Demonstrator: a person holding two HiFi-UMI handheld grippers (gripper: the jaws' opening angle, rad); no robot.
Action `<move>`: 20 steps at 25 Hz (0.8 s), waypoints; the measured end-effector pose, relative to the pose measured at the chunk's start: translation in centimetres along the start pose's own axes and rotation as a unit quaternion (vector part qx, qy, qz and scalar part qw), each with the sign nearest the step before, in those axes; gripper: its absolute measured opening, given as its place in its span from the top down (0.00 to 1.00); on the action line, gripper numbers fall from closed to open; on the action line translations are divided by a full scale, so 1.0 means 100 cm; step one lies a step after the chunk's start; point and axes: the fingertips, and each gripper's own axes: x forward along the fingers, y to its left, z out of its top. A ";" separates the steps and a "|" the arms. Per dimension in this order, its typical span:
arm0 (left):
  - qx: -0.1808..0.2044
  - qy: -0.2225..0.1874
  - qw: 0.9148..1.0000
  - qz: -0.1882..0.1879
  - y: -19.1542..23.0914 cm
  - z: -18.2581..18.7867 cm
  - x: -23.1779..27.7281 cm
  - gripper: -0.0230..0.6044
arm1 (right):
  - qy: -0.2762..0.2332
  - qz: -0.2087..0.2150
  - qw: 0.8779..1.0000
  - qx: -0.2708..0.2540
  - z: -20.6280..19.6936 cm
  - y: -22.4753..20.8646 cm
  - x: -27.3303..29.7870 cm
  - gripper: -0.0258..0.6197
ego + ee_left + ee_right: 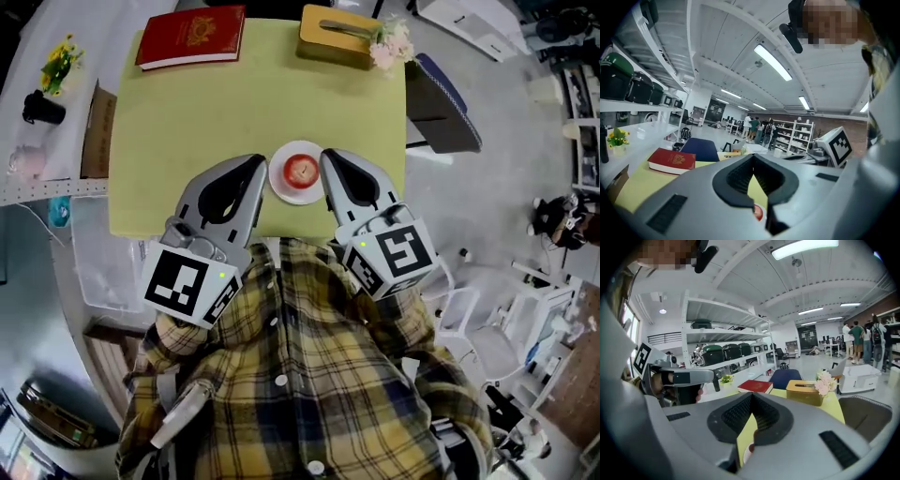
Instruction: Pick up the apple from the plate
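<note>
A white plate (278, 182) sat near the front edge of the yellow-green table (187, 141), and the red apple (301, 170) lay in the middle of it, apart from both tools. Through the gap under the left gripper's closed tips, a sliver of red apple (758, 213) showed in the left gripper view.

At the far right corner of the table stood a tan tissue box (336, 39) with a slot in its top. A small bunch of pale flowers (393, 44) was just beside its right end.

The left gripper (251, 172) lay just left of the plate with its jaws closed together and nothing between them. The right gripper (330, 161) lay just right of the plate, its jaws closed and empty too. Both tips were close beside the rim, so the plate sat between them.

A red book (192, 36) lay flat at the far left corner, well apart from the plate. A dark blue chair (448, 105) stood off the table's right side. The person's plaid shirt (300, 375) filled the lower part of the head view.
</note>
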 end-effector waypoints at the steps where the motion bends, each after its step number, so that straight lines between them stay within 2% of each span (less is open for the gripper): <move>1: 0.002 0.005 1.000 -0.012 0.004 0.000 0.002 0.95 | -0.001 -0.013 1.000 0.006 -0.001 0.000 0.002 0.97; 6: 0.003 0.019 0.998 -0.059 0.012 -0.001 0.011 0.95 | 0.003 -0.060 0.998 0.022 -0.009 0.001 0.002 0.97; 10: -0.003 0.026 0.996 -0.080 0.008 -0.005 0.018 0.95 | 0.009 -0.081 0.996 0.023 -0.013 -0.001 -0.003 0.97; 20: -0.019 0.028 0.998 -0.059 0.010 -0.014 0.021 0.95 | 0.025 -0.065 0.997 0.016 -0.024 -0.003 -0.002 0.96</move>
